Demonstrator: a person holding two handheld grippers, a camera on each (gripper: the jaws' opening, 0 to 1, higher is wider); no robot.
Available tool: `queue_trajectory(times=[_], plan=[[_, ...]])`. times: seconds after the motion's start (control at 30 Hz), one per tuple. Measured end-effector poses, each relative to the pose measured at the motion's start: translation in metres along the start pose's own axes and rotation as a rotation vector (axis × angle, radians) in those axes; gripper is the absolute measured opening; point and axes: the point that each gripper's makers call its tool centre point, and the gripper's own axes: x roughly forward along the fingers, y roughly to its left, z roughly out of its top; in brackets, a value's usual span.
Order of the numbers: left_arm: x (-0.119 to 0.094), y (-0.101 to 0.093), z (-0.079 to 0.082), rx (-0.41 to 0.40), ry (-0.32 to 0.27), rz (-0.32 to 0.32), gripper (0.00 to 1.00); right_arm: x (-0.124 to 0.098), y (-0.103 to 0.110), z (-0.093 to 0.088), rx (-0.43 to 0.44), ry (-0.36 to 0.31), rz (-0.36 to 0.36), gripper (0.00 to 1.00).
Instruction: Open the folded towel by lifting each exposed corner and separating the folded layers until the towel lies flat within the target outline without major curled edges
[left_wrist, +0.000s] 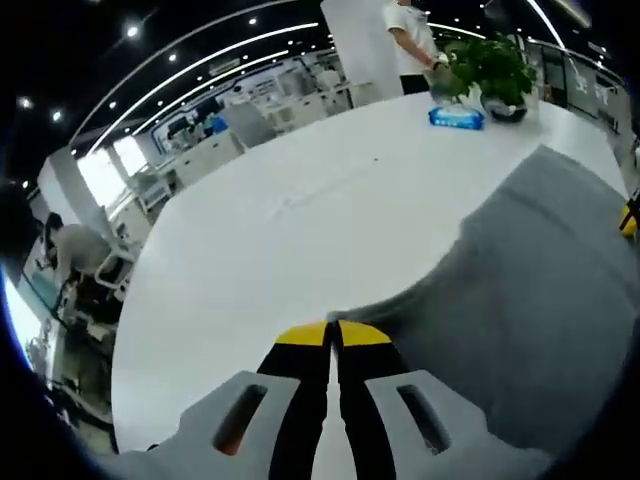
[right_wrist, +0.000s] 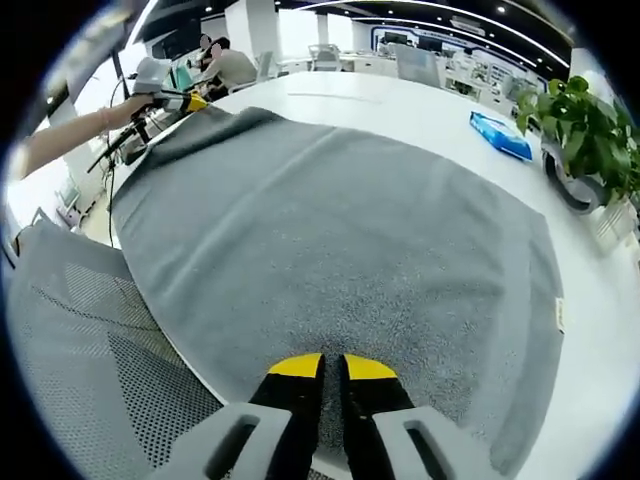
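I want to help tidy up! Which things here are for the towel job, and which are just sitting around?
For the job:
- grey towel, spread over the white table
- left tongs, shut at the towel's edge
- right tongs, shut at the towel's near edge

Just lying about:
- blue packet
- potted plant
- mesh chair

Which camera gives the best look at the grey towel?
The right gripper view: the towel spreads across the white table, nearly whole. The left gripper view catches just one side of it.
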Motion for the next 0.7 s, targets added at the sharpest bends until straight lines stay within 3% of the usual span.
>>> queue_trajectory(times=[0.2, 0.7], plan=[[0.01, 0.019, -0.01, -0.064, 0.02, 0.03, 0.01, 0.0, -0.002, 0.0, 0.047, -0.013, 0.014, 0.02], [0.029, 0.028, -0.04, -0.148, 0.092, 0.089, 0.02, 0.0, -0.001, 0.001, 0.041, -0.016, 0.008, 0.02]])
